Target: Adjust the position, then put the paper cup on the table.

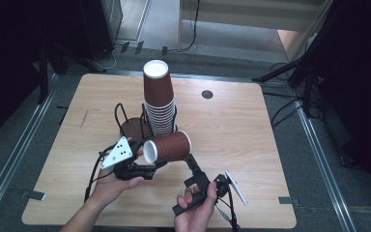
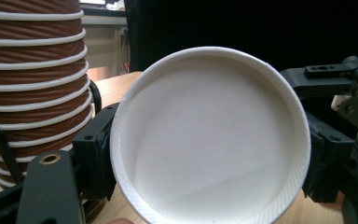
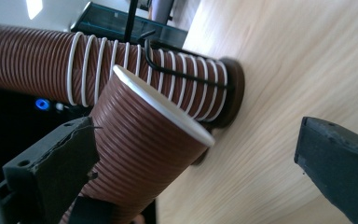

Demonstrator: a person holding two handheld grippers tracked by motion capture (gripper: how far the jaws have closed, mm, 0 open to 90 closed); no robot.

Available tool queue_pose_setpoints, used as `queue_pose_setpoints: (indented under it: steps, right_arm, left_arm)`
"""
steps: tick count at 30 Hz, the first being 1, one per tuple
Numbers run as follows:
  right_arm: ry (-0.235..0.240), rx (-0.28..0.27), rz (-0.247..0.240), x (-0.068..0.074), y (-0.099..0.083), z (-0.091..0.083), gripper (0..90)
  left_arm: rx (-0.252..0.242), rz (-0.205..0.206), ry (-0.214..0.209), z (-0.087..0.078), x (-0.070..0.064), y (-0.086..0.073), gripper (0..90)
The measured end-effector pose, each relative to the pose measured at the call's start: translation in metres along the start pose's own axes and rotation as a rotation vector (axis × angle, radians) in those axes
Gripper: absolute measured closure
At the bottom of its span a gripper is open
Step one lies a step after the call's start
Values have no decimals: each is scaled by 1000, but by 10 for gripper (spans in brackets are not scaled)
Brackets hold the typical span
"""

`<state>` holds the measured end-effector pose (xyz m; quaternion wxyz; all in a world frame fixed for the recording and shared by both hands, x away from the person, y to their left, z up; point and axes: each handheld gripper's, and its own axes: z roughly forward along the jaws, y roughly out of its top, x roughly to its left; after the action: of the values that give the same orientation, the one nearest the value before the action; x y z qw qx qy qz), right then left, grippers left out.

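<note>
A single brown ribbed paper cup (image 1: 168, 146) lies on its side in the air above the table's middle. Its white round end (image 2: 209, 140) faces my left gripper (image 1: 149, 163), whose jaws press on both sides of that end, shut on the cup. My right gripper (image 1: 192, 170) is at the cup's other end, jaws wide open. In the right gripper view the cup (image 3: 144, 140) rests against one jaw and the other jaw stands far off. Behind, a tall stack of upturned brown cups (image 1: 158, 104) stands in a black wire holder (image 1: 121, 113).
The holder's brown round base (image 1: 131, 127) sits left of the stack. A dark round grommet (image 1: 207, 94) is set in the wooden table (image 1: 236, 140) at the back right. Stand legs and cables lie on the floor around the table.
</note>
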<state>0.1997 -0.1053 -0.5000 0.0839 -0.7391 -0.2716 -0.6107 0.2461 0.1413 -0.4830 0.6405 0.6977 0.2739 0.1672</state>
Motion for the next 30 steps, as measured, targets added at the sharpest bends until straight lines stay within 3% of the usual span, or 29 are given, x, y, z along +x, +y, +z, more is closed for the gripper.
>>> queue_pose_setpoints:
  steps: [4, 7, 16, 30]
  right_arm:
    - [43, 23, 96, 1, -2, 3, 0]
    - [41, 39, 150, 2, -3, 5, 0]
    - [37, 50, 209, 2, -4, 9, 0]
    - [98, 70, 355, 0, -3, 18, 0]
  left_arm:
    - [-5, 4, -7, 2, -2, -1, 229]
    - [-5, 5, -13, 3, -4, -2, 229]
    - [-14, -3, -24, 6, -6, -4, 229]
    - [-11, 4, -42, 10, -12, -7, 229]
